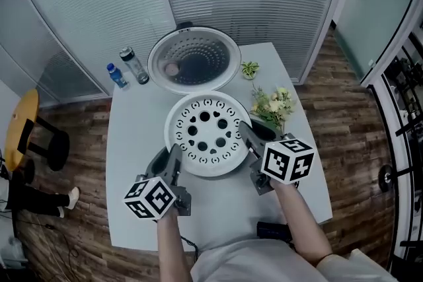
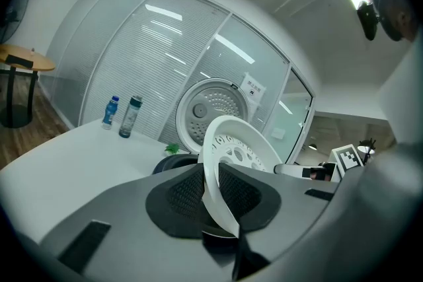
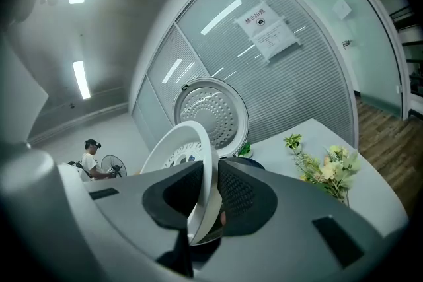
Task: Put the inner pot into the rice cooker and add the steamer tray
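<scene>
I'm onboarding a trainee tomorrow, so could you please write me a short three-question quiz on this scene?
1. True or false: only the right tool holds the steamer tray.
2. What stands at the far left corner of the table in the head view? A) flowers B) two bottles C) a cup
3. Fill in: the rice cooker's lid stands ___.
Key: 1 false, the left tool grips the tray's rim too; 2 B; 3 open.
</scene>
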Motion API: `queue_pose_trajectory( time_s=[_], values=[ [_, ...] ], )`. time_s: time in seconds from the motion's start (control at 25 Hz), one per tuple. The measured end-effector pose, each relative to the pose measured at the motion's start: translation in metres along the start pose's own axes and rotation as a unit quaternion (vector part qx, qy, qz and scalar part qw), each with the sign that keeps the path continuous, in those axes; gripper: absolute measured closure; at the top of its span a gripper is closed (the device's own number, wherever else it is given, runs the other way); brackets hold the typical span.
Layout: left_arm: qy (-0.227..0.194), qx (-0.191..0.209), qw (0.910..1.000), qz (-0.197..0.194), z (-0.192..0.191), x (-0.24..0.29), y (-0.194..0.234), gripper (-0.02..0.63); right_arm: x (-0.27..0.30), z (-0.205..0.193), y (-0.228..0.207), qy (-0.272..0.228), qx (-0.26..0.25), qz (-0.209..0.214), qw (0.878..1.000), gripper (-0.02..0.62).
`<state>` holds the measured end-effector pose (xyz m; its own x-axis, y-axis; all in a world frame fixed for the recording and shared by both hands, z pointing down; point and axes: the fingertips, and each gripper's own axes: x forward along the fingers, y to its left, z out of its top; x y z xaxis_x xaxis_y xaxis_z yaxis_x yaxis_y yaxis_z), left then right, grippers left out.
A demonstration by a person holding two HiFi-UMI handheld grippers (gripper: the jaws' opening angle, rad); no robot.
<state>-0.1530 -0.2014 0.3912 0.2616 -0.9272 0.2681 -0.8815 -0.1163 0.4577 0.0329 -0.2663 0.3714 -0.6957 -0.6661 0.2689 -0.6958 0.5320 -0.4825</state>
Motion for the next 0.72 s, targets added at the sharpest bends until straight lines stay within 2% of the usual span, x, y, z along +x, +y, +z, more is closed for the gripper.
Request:
queue_pose_trajectory(
  time_s=[0.72],
  values=[
    [0.005, 0.002, 1.0, 0.008, -0.002, 0.03, 0.011, 0.534, 0.024, -0.001, -0.022, 0.02, -0.007, -0.002, 1.0, 0.522]
  ],
)
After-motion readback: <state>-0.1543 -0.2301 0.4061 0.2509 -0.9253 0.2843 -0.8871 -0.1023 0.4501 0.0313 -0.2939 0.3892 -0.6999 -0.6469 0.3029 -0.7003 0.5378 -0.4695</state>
